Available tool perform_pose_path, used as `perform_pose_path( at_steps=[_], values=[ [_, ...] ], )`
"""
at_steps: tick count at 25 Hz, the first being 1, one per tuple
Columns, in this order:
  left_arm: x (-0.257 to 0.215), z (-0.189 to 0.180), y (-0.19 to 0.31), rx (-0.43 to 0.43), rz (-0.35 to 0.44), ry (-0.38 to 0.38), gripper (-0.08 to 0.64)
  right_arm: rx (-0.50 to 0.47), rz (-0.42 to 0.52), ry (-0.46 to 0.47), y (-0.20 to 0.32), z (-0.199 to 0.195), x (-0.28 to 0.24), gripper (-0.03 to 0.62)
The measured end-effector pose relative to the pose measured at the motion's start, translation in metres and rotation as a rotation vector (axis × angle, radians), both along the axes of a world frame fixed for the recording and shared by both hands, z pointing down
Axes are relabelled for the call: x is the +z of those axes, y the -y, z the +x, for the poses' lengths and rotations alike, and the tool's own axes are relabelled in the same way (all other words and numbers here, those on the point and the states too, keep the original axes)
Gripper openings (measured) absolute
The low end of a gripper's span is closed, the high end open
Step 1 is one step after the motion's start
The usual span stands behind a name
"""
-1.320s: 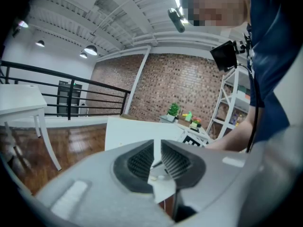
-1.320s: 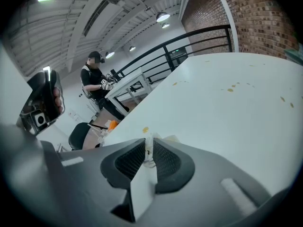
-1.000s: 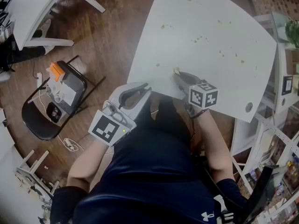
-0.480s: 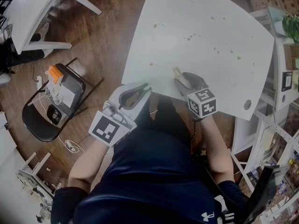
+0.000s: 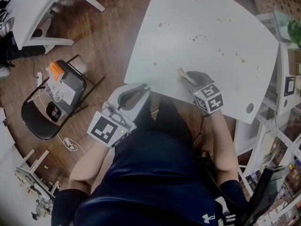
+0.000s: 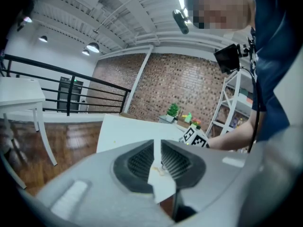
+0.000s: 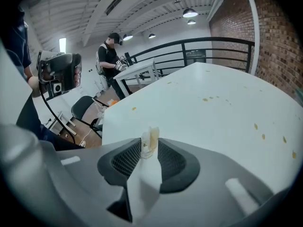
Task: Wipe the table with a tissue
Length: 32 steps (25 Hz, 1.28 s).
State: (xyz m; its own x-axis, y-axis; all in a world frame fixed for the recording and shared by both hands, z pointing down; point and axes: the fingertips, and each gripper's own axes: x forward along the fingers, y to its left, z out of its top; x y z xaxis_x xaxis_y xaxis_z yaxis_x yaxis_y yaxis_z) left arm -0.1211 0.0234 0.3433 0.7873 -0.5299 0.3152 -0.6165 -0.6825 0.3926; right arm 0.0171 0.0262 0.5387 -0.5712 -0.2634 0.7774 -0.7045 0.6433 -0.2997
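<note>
The white table point(image 5: 211, 13) carries brown crumbs and spots point(image 5: 197, 37) across its middle and right. My right gripper point(image 5: 184, 76) rests near the table's front edge, shut on a small crumpled, yellow-stained tissue point(image 5: 180, 72). In the right gripper view the tissue point(image 7: 151, 138) stands between the pads at my right gripper's point(image 7: 149, 148) tips and fills the gap; the jaws have just been closing on it. My left gripper point(image 5: 141, 89) hangs off the table's near-left edge, over the person's lap. Its jaws point(image 6: 157, 148) are shut and I see nothing held.
A black folding chair point(image 5: 56, 100) with an orange item and cables stands on the wooden floor at the left. A second white table point(image 5: 33, 8) is at the upper left. White shelving point(image 5: 282, 88) lines the right. A person point(image 7: 110, 56) stands at a far table.
The right gripper has shifted slightly right along the table's front edge and rolled, its marker cube turning. The tissue stays at its tips. The left gripper has kept still.
</note>
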Motion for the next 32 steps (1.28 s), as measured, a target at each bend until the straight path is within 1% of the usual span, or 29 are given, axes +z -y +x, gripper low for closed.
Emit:
perform_pose_path(
  at_steps=[3,6,9,12,15,17,22,23,26,27,29,32],
  values=[
    [-0.003,-0.001,0.004,-0.013,-0.003,-0.015,0.044,-0.021,-0.002,0.004,0.002,-0.012,0.002,0.063],
    [-0.006,-0.002,0.006,-0.018,-0.001,-0.019,0.044,-0.03,0.019,-0.035,0.007,-0.017,0.002,0.042],
    [-0.006,-0.005,0.008,-0.02,-0.002,-0.016,0.044,0.017,0.052,-0.089,0.016,-0.009,0.001,0.025],
    [-0.005,-0.007,0.009,-0.019,-0.003,-0.013,0.044,0.127,0.07,-0.107,0.027,0.012,0.001,0.023],
    [-0.006,-0.006,0.012,-0.016,0.0,-0.017,0.044,0.211,0.039,-0.066,0.033,0.025,0.0,0.025],
    [-0.007,-0.005,0.013,-0.012,0.003,-0.02,0.044,0.223,0.021,-0.05,0.032,0.026,0.0,0.026],
    [-0.01,-0.005,0.014,-0.008,0.01,-0.024,0.044,0.22,0.02,-0.079,0.032,0.022,0.002,0.047],
    [-0.01,-0.007,0.014,-0.009,0.011,-0.025,0.044,0.222,0.017,-0.082,0.032,0.022,0.001,0.06],
    [-0.01,-0.014,0.016,-0.016,0.009,-0.022,0.041,0.219,0.006,-0.092,0.029,0.019,0.002,0.129],
    [-0.01,-0.017,0.016,-0.019,0.008,-0.021,0.041,0.219,0.003,-0.098,0.027,0.019,0.003,0.139],
    [-0.009,-0.02,0.017,-0.024,0.007,-0.024,0.041,0.233,0.004,-0.107,0.026,0.02,0.006,0.135],
    [-0.011,-0.023,0.017,-0.027,0.008,-0.033,0.041,0.265,0.013,-0.106,0.029,0.022,0.005,0.093]
  ],
)
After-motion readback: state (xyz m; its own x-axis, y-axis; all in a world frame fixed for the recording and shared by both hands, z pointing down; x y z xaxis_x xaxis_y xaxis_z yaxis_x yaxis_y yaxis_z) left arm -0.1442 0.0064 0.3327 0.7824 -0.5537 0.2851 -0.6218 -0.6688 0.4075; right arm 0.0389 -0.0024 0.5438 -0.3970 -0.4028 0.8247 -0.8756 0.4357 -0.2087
